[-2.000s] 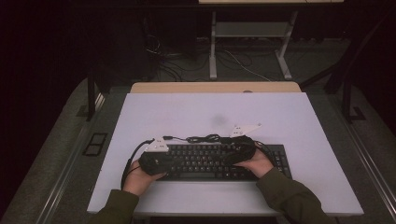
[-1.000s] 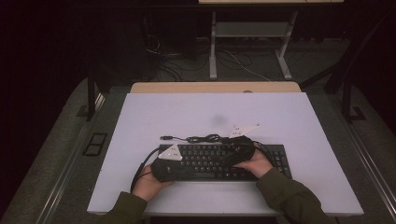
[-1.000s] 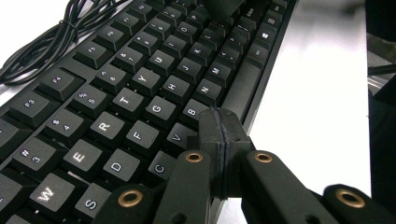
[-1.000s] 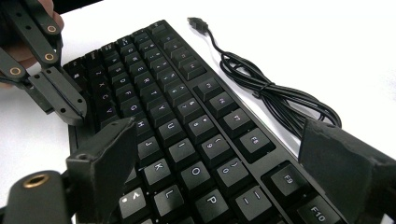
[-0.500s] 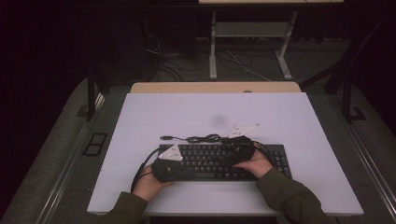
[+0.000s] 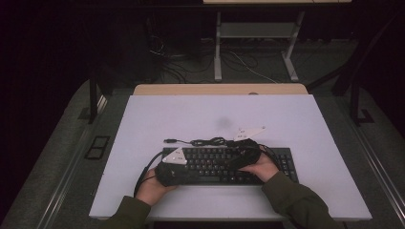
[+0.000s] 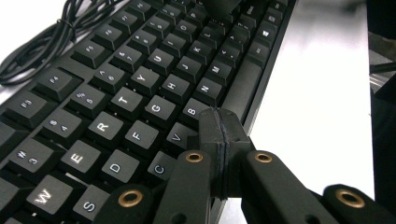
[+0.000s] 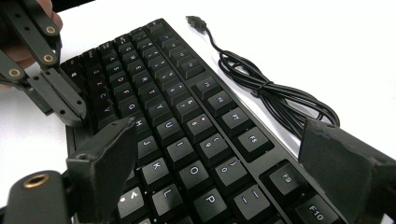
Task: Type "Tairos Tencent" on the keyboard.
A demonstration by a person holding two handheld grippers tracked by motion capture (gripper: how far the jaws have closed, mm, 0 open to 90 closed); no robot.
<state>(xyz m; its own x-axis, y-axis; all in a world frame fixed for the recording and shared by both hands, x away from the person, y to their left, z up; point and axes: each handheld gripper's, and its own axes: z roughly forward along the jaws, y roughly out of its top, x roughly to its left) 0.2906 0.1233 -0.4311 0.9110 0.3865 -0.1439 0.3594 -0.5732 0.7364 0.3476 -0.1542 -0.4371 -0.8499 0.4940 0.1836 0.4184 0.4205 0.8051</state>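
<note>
A black keyboard [image 6: 224,165] lies flat on the white table [image 6: 157,119], near the person's edge, with its bundled cable [image 6: 210,141] (plug end lying loose) just beyond its far side. The left gripper [image 7: 219,128] hangs low over the keyboard's near edge by the V and B keys, its jaws pressed together with nothing between them; whether the tips touch a key I cannot tell. The right gripper [image 8: 215,163] hovers over the keyboard's right half, its jaws spread wide above the letter and function rows, holding nothing. A hand [image 6: 154,188] grips each tool from the table's near side.
</note>
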